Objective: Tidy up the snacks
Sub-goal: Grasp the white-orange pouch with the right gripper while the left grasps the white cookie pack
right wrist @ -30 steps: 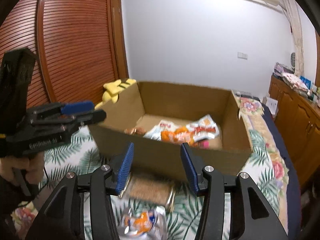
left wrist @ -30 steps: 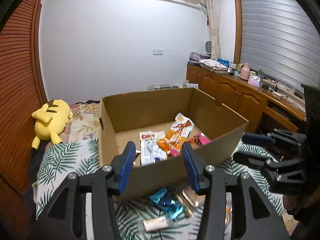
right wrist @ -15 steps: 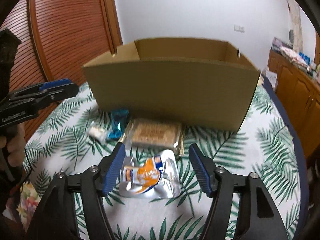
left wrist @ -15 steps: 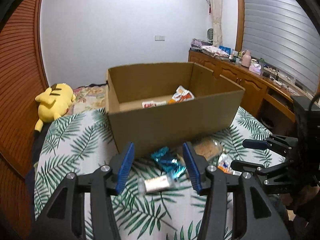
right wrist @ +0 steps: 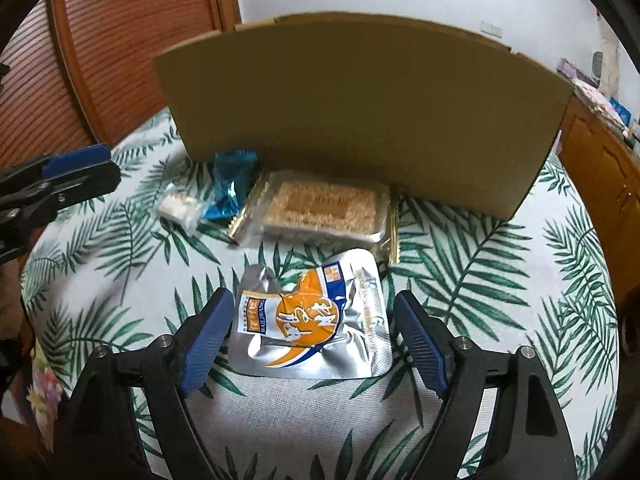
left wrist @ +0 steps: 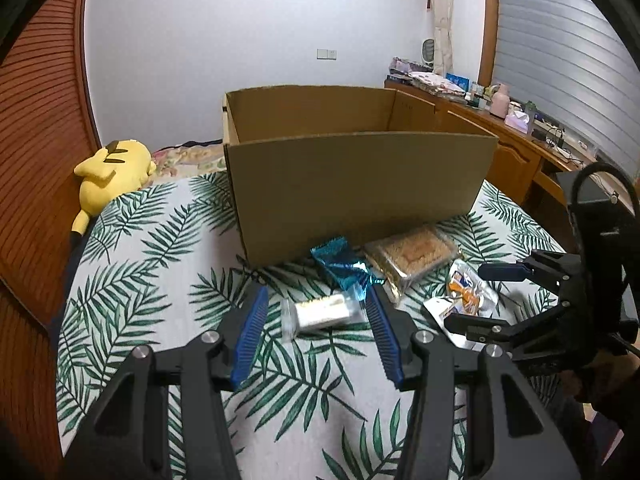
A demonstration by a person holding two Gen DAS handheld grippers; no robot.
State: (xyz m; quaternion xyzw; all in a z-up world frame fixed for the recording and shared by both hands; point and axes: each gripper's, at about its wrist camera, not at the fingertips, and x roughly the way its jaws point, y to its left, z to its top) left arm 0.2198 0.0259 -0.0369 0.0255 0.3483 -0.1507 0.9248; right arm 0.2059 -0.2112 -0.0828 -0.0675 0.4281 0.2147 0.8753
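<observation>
A cardboard box [left wrist: 360,184] stands on the leaf-print bed cover, also in the right wrist view [right wrist: 360,112]. Before it lie a small clear-wrapped snack [left wrist: 320,312], a blue foil packet [left wrist: 340,264], a clear pack of brown cake [left wrist: 412,252] and a silver pouch with orange print [right wrist: 312,316]. My left gripper [left wrist: 318,334] is open, low over the bed, with the small clear snack between its fingertips. My right gripper [right wrist: 314,338] is open around the silver pouch. It also shows in the left wrist view [left wrist: 480,296].
A yellow plush toy [left wrist: 112,168] lies at the bed's far left by the wooden sliding door [left wrist: 36,140]. A wooden cabinet [left wrist: 520,152] with clutter runs along the right wall. My left gripper shows at the left in the right wrist view [right wrist: 60,184].
Both grippers have come down from above the box to the snacks in front of it. The box's inside has dropped out of sight. The right jaws have opened wider.
</observation>
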